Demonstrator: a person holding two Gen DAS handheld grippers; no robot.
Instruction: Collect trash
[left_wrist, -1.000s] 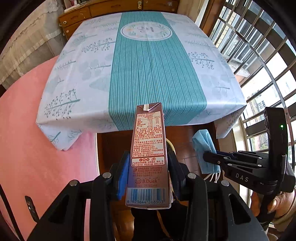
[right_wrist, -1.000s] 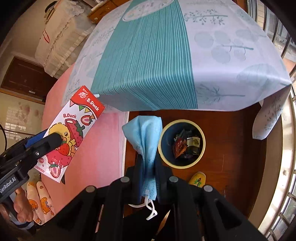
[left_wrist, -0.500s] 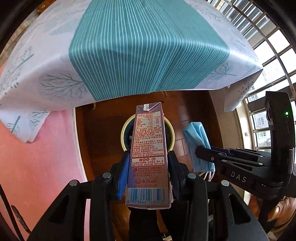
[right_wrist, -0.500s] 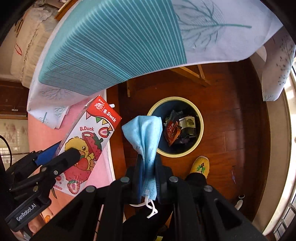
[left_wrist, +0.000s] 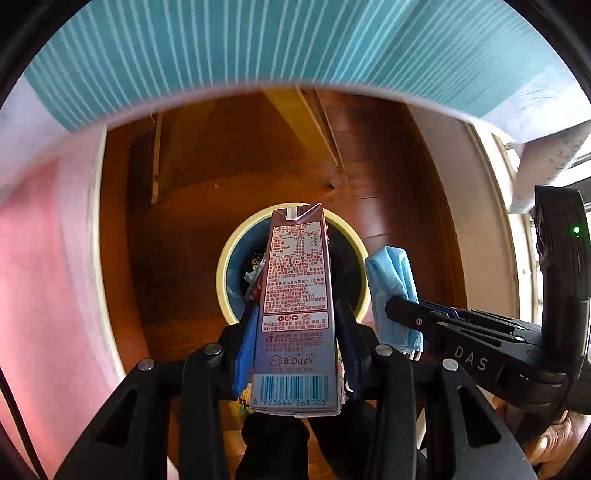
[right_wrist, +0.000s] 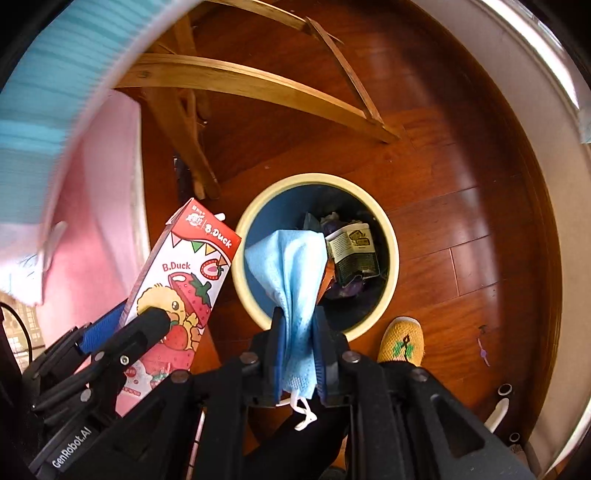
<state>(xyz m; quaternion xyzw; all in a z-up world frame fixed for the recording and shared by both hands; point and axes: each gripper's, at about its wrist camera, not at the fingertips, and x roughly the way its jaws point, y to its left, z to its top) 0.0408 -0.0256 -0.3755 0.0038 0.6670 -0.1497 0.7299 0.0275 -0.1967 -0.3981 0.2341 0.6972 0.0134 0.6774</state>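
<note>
My left gripper (left_wrist: 295, 332) is shut on a B.Duck strawberry drink carton (left_wrist: 295, 306) and holds it upright above the round bin (left_wrist: 226, 258) with a cream rim. The carton (right_wrist: 184, 288) also shows in the right wrist view, left of the bin (right_wrist: 391, 243). My right gripper (right_wrist: 298, 332) is shut on a blue face mask (right_wrist: 291, 273), hanging over the bin's near rim. The mask (left_wrist: 393, 295) shows right of the carton in the left wrist view. The bin holds several wrappers (right_wrist: 354, 254).
The bin stands on a dark wooden floor (right_wrist: 461, 166) under the table's teal striped cloth (left_wrist: 258, 44). Wooden table legs (right_wrist: 229, 85) rise behind it. A pink rug (left_wrist: 44, 277) lies to the left. A yellow slipper (right_wrist: 402, 343) is near the bin.
Both grippers have dropped from table height toward the floor and moved over the bin, which now looks larger and closer. Both still hold their items.
</note>
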